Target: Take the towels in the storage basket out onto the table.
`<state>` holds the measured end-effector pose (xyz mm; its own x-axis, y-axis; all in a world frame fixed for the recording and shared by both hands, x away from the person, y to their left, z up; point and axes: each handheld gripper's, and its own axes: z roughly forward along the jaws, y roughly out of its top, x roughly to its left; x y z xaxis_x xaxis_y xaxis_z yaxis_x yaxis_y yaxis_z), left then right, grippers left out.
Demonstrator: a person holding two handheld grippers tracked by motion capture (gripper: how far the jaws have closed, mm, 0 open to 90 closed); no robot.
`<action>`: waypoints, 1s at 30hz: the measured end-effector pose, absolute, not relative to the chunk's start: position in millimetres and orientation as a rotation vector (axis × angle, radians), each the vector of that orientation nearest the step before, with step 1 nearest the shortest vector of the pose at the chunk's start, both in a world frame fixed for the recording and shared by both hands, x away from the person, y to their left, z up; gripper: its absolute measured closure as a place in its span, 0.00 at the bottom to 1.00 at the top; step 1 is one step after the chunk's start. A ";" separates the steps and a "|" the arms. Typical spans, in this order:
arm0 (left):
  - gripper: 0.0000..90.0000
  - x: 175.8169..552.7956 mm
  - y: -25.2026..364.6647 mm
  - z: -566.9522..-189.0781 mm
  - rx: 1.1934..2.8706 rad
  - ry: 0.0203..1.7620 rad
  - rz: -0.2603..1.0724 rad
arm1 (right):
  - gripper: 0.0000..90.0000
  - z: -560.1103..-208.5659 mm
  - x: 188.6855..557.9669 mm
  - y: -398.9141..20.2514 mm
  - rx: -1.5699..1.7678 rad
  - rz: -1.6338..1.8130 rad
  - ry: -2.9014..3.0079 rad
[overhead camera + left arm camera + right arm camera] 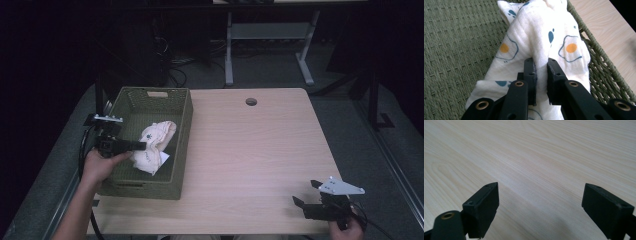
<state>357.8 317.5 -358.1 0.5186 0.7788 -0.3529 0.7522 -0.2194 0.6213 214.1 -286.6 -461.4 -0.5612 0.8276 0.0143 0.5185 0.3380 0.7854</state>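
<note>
Cloth, white cotton with fried-egg print [541,45], pinched in left gripper [541,67] inside green woven basket [182,125] at nine o'clock, release pending; right gripper [540,202] wide open, empty, at five o'clock.

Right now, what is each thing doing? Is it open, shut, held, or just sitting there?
Left gripper: shut, pinching a fold of the cloth.
Egg-print cloth: bunched up, lying in the basket, held by the left gripper.
Green woven basket: upright on the table, open at the top.
Right gripper: open, holding nothing, over bare wood.
Wooden table: holds the basket at its left side.
</note>
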 end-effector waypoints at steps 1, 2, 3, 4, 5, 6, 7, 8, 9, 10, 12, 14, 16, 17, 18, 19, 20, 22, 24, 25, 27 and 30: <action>0.89 357.8 317.5 -358.1 1.987 1.248 0.044 | 0.16 -461.4 214.1 -286.6 1.186 1.087 2.219; 0.89 357.1 318.0 -357.7 1.975 1.239 0.032 | 0.16 -461.5 214.1 -286.7 1.185 1.087 2.218; 0.89 356.4 318.2 -357.2 1.963 1.234 0.021 | 0.16 -461.5 214.2 -286.8 1.185 1.089 2.219; 0.89 355.3 318.7 -356.3 1.943 1.230 0.009 | 0.16 -461.4 214.1 -286.8 1.185 1.088 2.219; 0.89 355.3 318.7 -356.3 1.943 1.230 0.009 | 0.16 -461.4 214.1 -286.8 1.185 1.088 2.219; 0.89 355.0 320.3 -355.7 1.915 1.238 -0.006 | 0.16 -461.1 213.8 -287.0 1.182 1.089 2.217; 0.89 355.0 320.3 -355.7 1.915 1.238 -0.006 | 0.16 -461.1 213.8 -287.0 1.182 1.089 2.217; 0.89 354.9 322.1 -354.8 1.880 1.239 -0.014 | 0.16 -461.1 213.8 -287.0 1.184 1.089 2.217; 0.89 354.8 323.0 -354.3 1.865 1.243 -0.018 | 0.16 -461.3 213.8 -287.0 1.187 1.090 2.217; 0.89 354.8 324.0 -353.8 1.855 1.244 -0.021 | 0.16 -461.3 214.0 -287.1 1.185 1.090 2.219; 0.89 354.6 326.1 -352.6 1.839 1.239 -0.028 | 0.16 -461.0 214.1 -287.2 1.183 1.088 2.219; 0.89 353.9 327.0 -352.0 1.806 1.238 -0.039 | 0.16 -460.7 213.9 -287.2 1.182 1.090 2.216; 0.89 353.2 328.6 -351.1 1.776 1.232 -0.050 | 0.16 -460.5 213.8 -287.4 1.184 1.091 2.216; 0.89 353.0 329.6 -350.6 1.765 1.231 -0.052 | 0.16 -460.4 213.7 -287.4 1.184 1.091 2.217; 0.89 352.9 331.1 -350.1 1.756 1.226 -0.056 | 0.16 -460.2 213.5 -287.4 1.184 1.092 2.216; 0.89 352.5 331.3 -349.7 1.745 1.230 -0.053 | 0.16 -459.8 213.3 -287.4 1.186 1.092 2.215; 0.89 352.6 333.2 -349.2 1.735 1.225 -0.056 | 0.16 -459.7 213.2 -287.5 1.184 1.093 2.213; 0.89 352.1 335.6 -348.1 1.710 1.225 -0.066 | 0.16 -459.6 213.0 -287.6 1.183 1.096 2.213; 0.89 351.5 337.4 -346.8 1.685 1.214 -0.081 | 0.16 -459.4 213.1 -287.9 1.172 1.092 2.217; 0.89 351.2 338.3 -346.3 1.667 1.206 -0.093 | 0.16 -459.3 213.0 -287.5 1.177 1.094 2.215; 0.89 350.7 339.0 -344.8 1.640 1.196 -0.109 | 0.16 -459.1 213.2 -287.4 1.172 1.094 2.216; 0.89 349.9 339.0 -341.1 1.615 1.186 -0.119 | 0.16 -458.9 212.9 -286.9 1.171 1.097 2.218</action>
<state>349.9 339.0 -341.1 0.4981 0.6224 -0.6037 0.7302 0.0744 0.6792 212.9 -286.9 -458.9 -0.5682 0.8228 0.0104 0.5078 0.3407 0.7913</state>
